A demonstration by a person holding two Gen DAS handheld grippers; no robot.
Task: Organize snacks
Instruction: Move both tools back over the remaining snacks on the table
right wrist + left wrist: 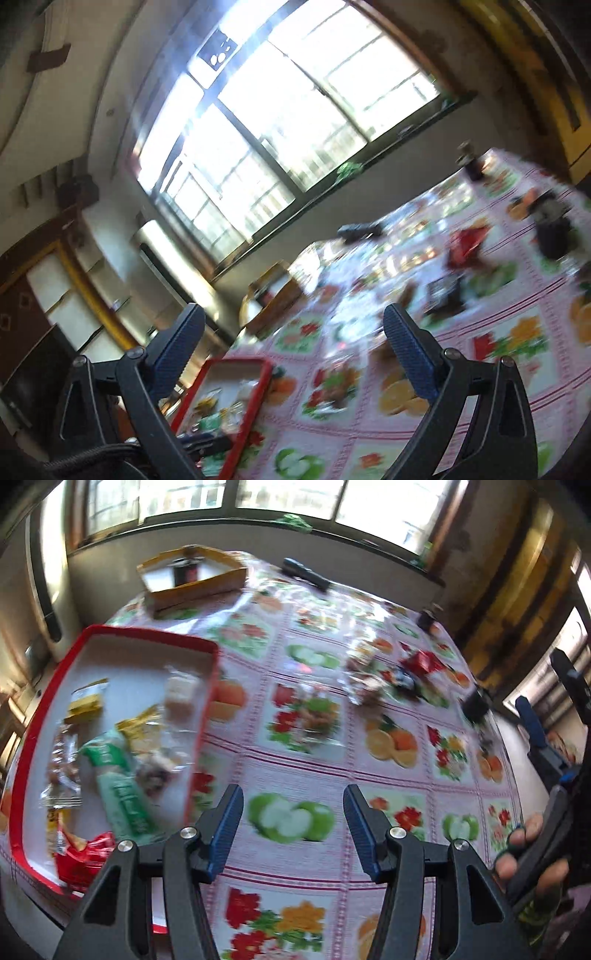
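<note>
- Table w/ fruit-print cloth (295,768) fills both views; yellow cardboard box (192,578) sits far beyond the left gripper's fingers, near the window wall, w/ a dark remote-like thing (306,574) to its right.
- Dark small objects (476,703) near the table's right edge; too blurred to tell what.
- Nothing stands btwn either gripper's fingers and the snacks; bare cloth only.
- Left wrist view only: a hand (532,860) at the right edge gripping the right gripper's handle, and inside of red tray seen clearly.
- Right wrist view only: big bright window (280,122), wall and wooden cabinet off to the left; view is tilted and blurred.
- Left gripper (293,834): fingers about half open, nothing btwn them, over bare cloth.
- Right gripper (295,354): fingers spread wide, nothing held, pointing across the table toward the window.
- Red tray (207,686) lies left of the left fingers, just beside the left one; holds green packet (118,786), yellow packets (86,701), clear-wrapped snacks, red wrapper at the near corner.
- Loose snacks (373,679) incl. a red packet (423,662) lie well ahead and right of the left fingers, on the cloth.
- In the right view the tray (255,402) shows low btwn the fingers, nearer the left one; loose snacks ahead of the right finger.
</note>
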